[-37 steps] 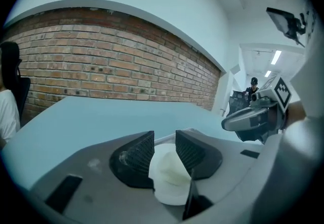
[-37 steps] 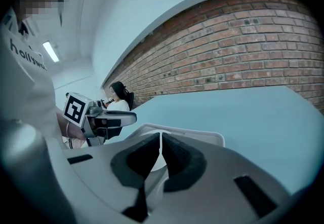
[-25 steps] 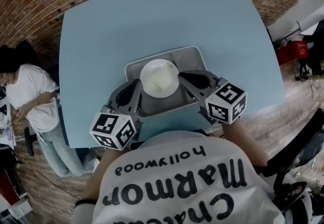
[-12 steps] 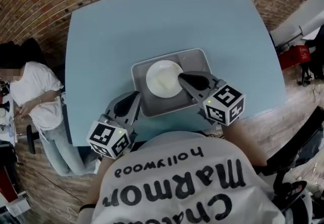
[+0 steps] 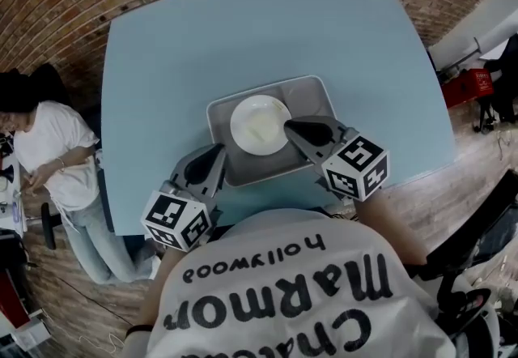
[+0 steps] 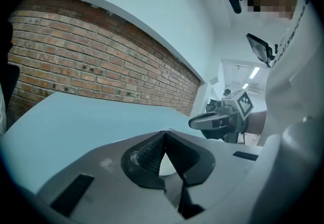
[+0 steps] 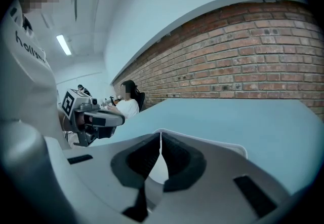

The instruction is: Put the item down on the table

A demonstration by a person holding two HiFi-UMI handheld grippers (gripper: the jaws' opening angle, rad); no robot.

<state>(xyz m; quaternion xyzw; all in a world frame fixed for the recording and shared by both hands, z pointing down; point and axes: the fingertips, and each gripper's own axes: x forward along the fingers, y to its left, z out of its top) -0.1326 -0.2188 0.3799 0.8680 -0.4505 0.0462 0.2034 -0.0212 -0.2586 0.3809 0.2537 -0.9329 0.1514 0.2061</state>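
— Brick wall (image 6: pixel 76 66) behind, blue tabletop (image 5: pixel 243 32) in front. Where's the tray (image 5: pixel 312 93)?
— Flat on the tabletop, by the look of it, close to the near edge and about midway along it. A white bowl (image 5: pixel 259 123) sits in it.
— And the fingers?
— The left gripper (image 5: pixel 217 152) is at the tray's near-left corner. The right gripper (image 5: pixel 293 128) is over its right side, beside the bowl. Both pairs are pressed together, but I can't tell whether either pinches the rim.
— What does letting go turn on?
— I'd judge the tray lies between them, long side along the near edge, so each gripper would draw out toward its own side. The right reaches further in.
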